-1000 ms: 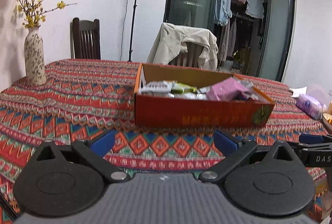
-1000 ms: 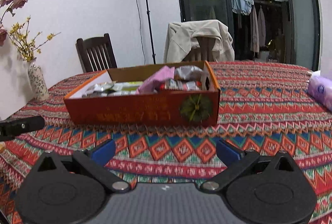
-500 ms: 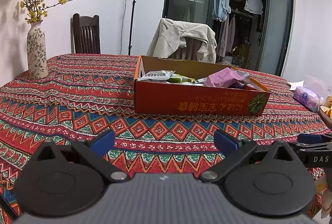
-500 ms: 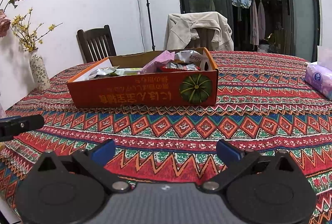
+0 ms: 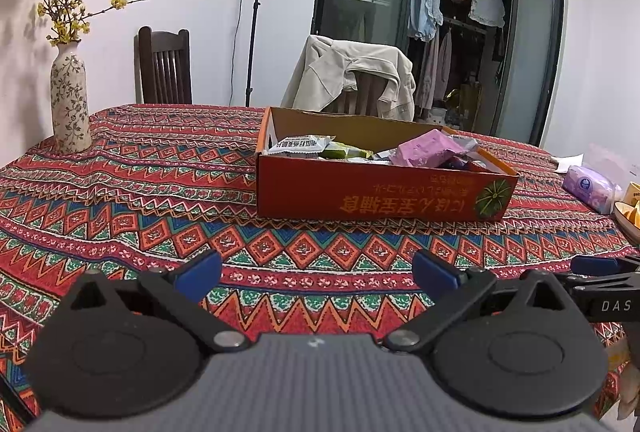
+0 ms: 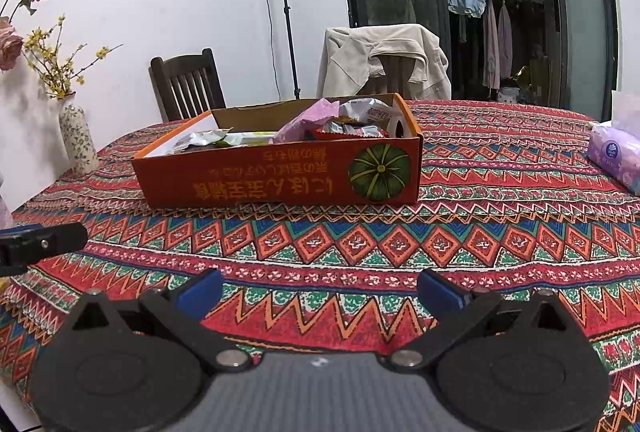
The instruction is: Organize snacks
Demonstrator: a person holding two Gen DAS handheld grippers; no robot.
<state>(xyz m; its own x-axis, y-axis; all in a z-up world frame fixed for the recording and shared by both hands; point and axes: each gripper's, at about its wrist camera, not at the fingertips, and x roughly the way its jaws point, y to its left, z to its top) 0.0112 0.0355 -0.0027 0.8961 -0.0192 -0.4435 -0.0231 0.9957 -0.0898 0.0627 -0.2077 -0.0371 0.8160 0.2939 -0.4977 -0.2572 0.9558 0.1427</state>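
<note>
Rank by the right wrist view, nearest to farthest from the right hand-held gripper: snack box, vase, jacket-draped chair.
From the right hand-held gripper:
1. Snack box, straight ahead, mid-table.
2. Vase, far left table edge.
3. Jacket-draped chair, behind the table.

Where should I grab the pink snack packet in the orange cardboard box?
Probably its raised corner, from above. The pink snack packet leans tilted on other snacks, poking above the orange cardboard box rim, so the open right gripper can pinch the thin edge.
</note>
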